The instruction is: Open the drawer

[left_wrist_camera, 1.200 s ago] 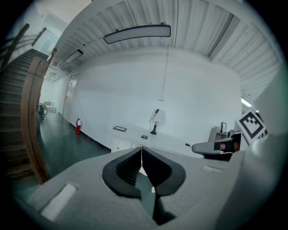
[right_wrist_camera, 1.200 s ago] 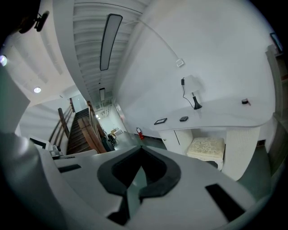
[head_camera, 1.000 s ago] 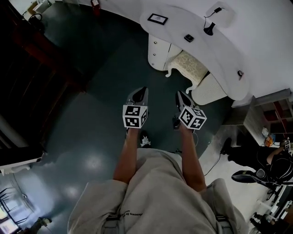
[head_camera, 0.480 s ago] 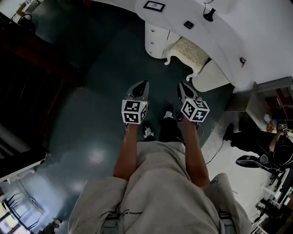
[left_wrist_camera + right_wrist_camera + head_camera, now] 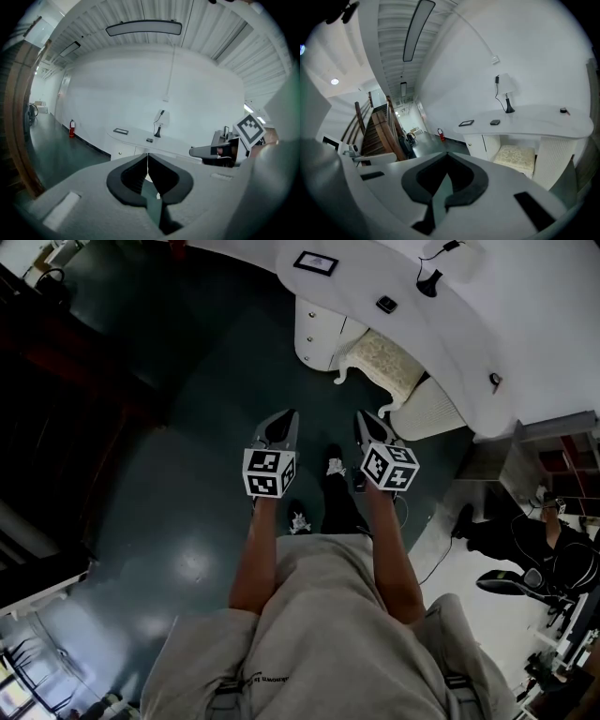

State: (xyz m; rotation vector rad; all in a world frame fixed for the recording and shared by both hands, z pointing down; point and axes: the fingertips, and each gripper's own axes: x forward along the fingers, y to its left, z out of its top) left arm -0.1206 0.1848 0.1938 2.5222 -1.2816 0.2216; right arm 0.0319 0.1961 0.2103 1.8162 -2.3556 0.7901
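Note:
A white drawer cabinet with small round knobs stands under the left end of a curved white desk, across the dark floor from me. It also shows in the left gripper view and the right gripper view. My left gripper and right gripper are held side by side in the air, well short of the cabinet, pointing toward it. The left gripper has its jaws together with nothing between them. The right gripper is likewise shut and empty.
A cream-cushioned stool sits in the desk's knee gap. On the desk are a lamp, a framed card and a small dark box. A wooden staircase stands at left. A seated person is at right.
The person has stepped toward the desk; a shoe has come forward between the two arms. Both grippers moved on with the step, slightly nearer the cabinet, and stayed shut.

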